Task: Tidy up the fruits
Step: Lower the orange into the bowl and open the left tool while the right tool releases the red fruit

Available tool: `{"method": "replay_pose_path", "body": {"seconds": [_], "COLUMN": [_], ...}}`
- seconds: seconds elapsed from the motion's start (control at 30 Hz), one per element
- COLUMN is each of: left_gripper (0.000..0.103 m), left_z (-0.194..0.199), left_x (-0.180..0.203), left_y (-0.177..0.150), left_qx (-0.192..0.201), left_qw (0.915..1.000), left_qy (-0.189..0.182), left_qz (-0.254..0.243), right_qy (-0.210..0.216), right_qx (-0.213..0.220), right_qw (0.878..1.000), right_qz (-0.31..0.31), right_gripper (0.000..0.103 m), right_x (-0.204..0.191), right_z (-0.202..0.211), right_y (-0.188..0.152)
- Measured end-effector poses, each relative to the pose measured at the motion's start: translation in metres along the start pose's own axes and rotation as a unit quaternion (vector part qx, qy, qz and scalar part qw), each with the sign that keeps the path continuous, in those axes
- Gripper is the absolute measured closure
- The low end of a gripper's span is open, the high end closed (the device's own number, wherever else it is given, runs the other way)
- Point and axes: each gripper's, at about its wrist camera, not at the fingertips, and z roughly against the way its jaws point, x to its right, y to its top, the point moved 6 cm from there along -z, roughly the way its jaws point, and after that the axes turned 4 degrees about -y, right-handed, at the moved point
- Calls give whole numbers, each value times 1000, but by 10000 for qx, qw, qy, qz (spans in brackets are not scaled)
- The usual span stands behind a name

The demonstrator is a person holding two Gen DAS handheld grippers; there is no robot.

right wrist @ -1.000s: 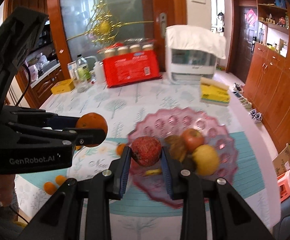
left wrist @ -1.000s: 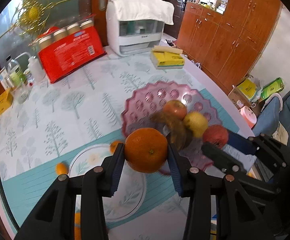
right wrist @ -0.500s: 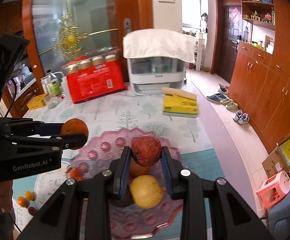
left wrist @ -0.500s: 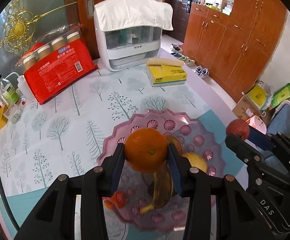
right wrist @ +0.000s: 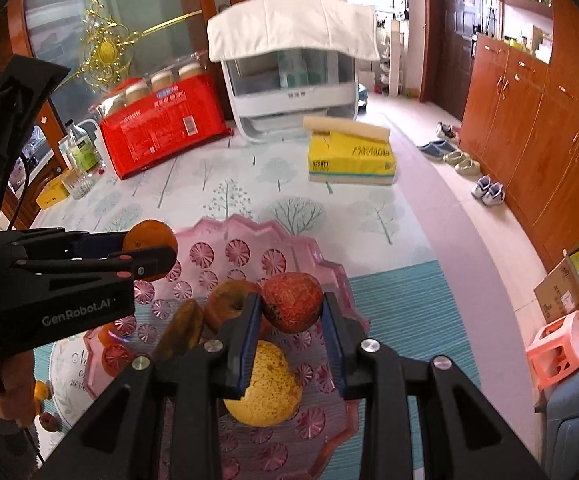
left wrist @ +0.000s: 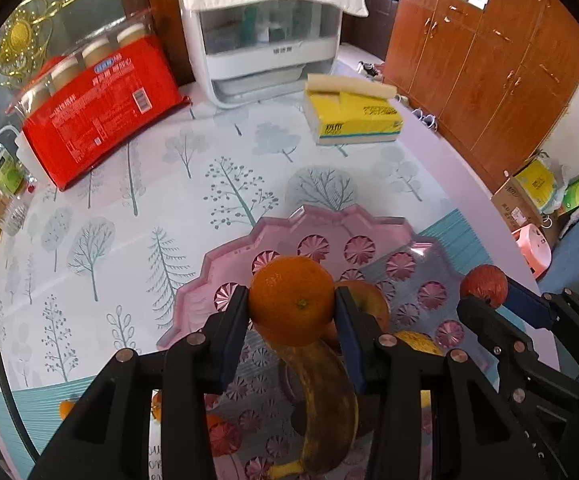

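My left gripper (left wrist: 291, 306) is shut on an orange (left wrist: 291, 300), held over the pink fruit bowl (left wrist: 249, 248). My right gripper (right wrist: 291, 312) is shut on a rough red fruit (right wrist: 292, 302) above the same pink bowl (right wrist: 305, 248). Each gripper shows in the other's view: the right gripper (left wrist: 485, 296) at the right edge, the left gripper (right wrist: 149, 254) at the left. In the bowl lie a browned banana (left wrist: 325, 396), a red-yellow apple (right wrist: 229, 302) and a yellow pear (right wrist: 265, 384).
A white patterned plate (right wrist: 69, 380) lies left of the bowl, with small orange fruits (right wrist: 40, 391) beside it. Farther back stand a yellow tissue pack (left wrist: 351, 120), a red package (left wrist: 97, 116) and a white covered appliance (left wrist: 269, 32). The table edge curves along the right.
Both grippers have carried their fruits forward and down, from the white plate side to over the pink bowl. The bowl now lies directly under them. Grips are unchanged.
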Motion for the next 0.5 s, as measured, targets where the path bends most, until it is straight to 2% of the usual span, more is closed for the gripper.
{"method": "replay_pose_path", "body": {"seconds": [0.5], "left_gripper": [61], "left_z": [-52], "left_x": [-3], "left_y": [-4], "left_qx": [-439], "left_qw": [9990], "left_qy": [102], "left_qz": [42], "right_qy": [80], "right_qx": [-389], "right_qw": [9992], "right_qz": [17], "right_gripper": [72], "right_x": [-1], "right_z": [-44], "right_y": [-7]}}
